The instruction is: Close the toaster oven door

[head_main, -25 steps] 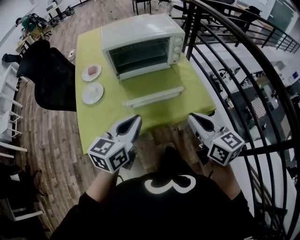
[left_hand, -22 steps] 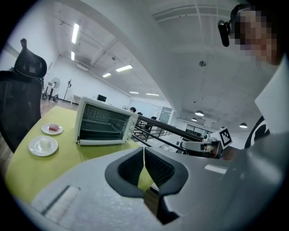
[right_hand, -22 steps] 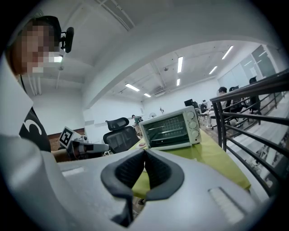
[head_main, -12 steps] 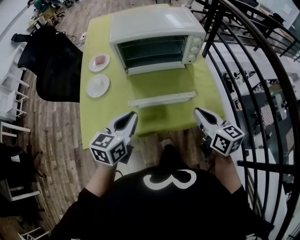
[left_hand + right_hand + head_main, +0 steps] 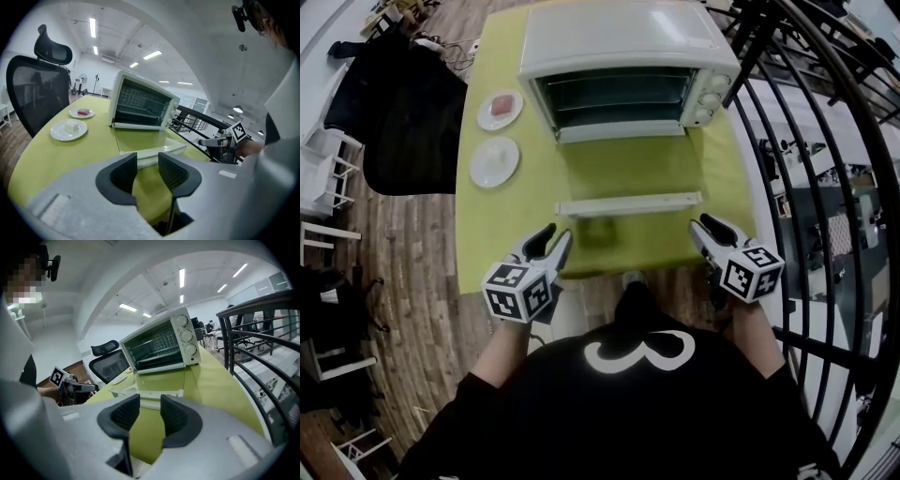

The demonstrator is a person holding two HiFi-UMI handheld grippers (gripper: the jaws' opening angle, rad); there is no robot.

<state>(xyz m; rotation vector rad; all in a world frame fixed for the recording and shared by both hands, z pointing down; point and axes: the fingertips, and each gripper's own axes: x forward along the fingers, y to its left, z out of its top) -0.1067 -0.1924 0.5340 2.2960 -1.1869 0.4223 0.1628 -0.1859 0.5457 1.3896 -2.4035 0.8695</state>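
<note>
A white toaster oven stands at the far end of a green table. Its glass door lies flat open toward me, with the white handle bar at the near end. My left gripper hovers over the table's near edge, left of the handle. My right gripper hovers at the near right corner. Both sets of jaws are opening with nothing between them. The left gripper view shows its jaws parted, the door handle beyond. The right gripper shows the same, facing the oven.
Two white plates sit left of the oven: the far one holds a pink piece, the near one a white piece. A black office chair stands at the table's left. A black metal railing runs along the right.
Both grippers' jaws have gone from shut to parted. The head view has shifted, so the table and oven sit higher and more central in the picture.
</note>
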